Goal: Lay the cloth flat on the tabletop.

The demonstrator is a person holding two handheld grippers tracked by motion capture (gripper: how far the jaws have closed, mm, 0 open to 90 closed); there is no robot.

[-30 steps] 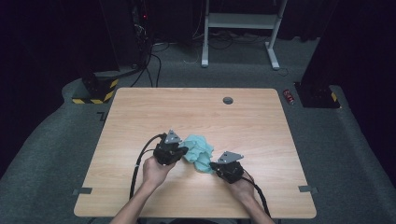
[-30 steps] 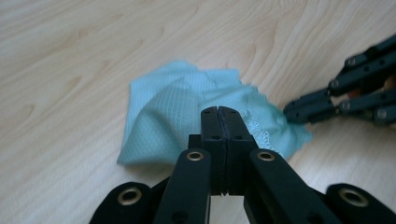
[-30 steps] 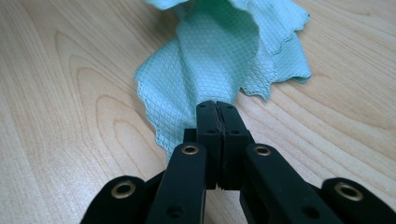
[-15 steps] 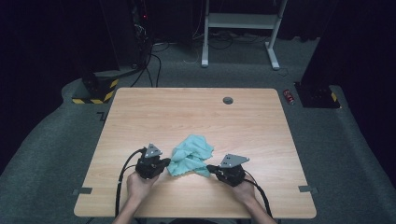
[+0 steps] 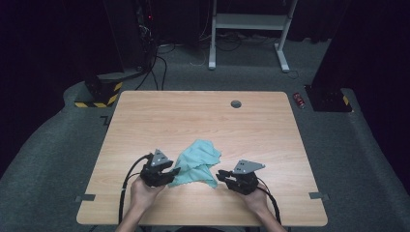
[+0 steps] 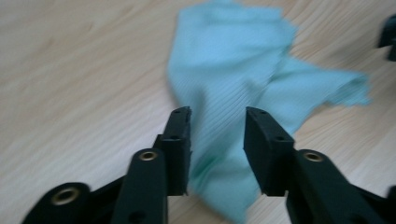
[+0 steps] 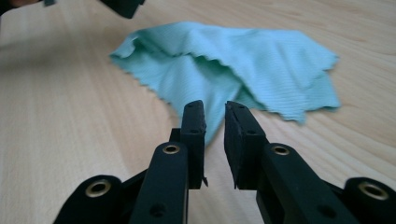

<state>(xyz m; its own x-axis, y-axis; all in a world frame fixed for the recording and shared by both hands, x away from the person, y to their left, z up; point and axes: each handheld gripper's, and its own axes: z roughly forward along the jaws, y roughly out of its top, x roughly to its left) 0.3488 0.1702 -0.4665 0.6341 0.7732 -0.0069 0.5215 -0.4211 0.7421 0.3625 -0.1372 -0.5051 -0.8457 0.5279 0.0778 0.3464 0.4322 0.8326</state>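
Teal cloth (image 5: 197,162): a crumpled, ribbed rag with pinked edges, lying on the table (image 5: 203,121) between the two claws.
Left claw (image 5: 170,173): jaws have just been opening and now stand at a middling gap. In the left gripper view (image 6: 217,149) a fold of the cloth runs through that gap, and the pads do not press on it.
Right claw (image 5: 223,175): jaws have just been opening a little and stand narrow. In the right gripper view (image 7: 215,140) one corner of the cloth tapers toward the gap. Whether it reaches in between the pads I cannot tell; they do not clamp it.
Cloth from the left claw: dead ahead and under the tips, spreading away forward.
Cloth from the right claw: just ahead of the tips, bulk further on.
Hands: left hand (image 5: 145,191) and right hand (image 5: 255,198) each behind their claw, near the table's near edge.
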